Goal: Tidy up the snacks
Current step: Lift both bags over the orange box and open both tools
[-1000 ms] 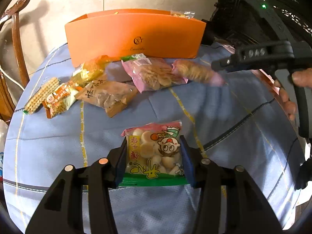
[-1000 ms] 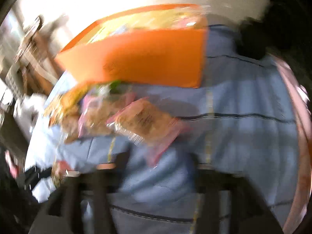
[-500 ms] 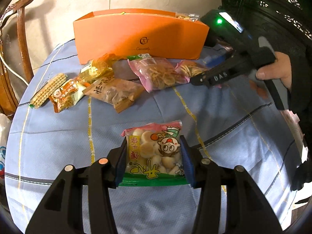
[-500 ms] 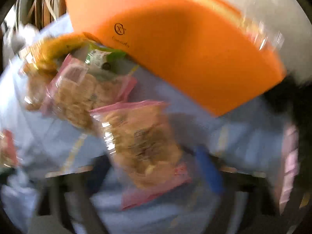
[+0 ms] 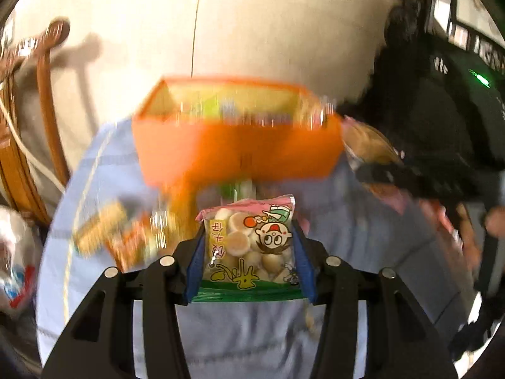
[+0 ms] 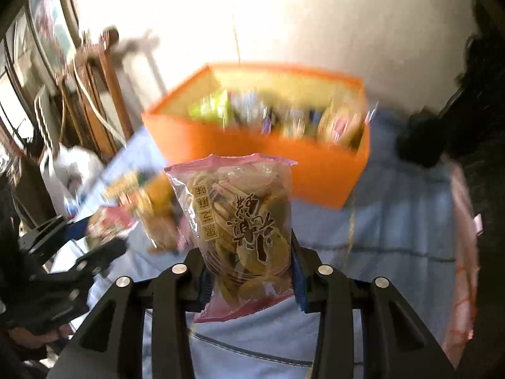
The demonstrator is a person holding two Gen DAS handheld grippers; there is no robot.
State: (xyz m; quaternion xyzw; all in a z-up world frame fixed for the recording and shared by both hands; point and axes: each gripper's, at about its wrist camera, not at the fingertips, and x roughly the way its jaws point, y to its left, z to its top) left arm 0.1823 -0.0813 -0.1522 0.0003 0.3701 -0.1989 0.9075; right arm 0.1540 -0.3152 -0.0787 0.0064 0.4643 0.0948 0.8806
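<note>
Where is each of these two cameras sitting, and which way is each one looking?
Left wrist view: sits on the left tongs, looks down along them at a cartoon biscuit packet they hold; the person's other hand shows right.
Right wrist view: sits on the right tongs, whose jaws are closing on a pink-edged cracker bag; the left tongs show lower left.
Shared: the orange box and the blue tablecloth.

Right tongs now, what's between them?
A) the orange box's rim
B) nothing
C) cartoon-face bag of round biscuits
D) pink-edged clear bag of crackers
D: in the right wrist view the pink-edged cracker bag stands between the closing right tongs, in front of the orange box.
</note>
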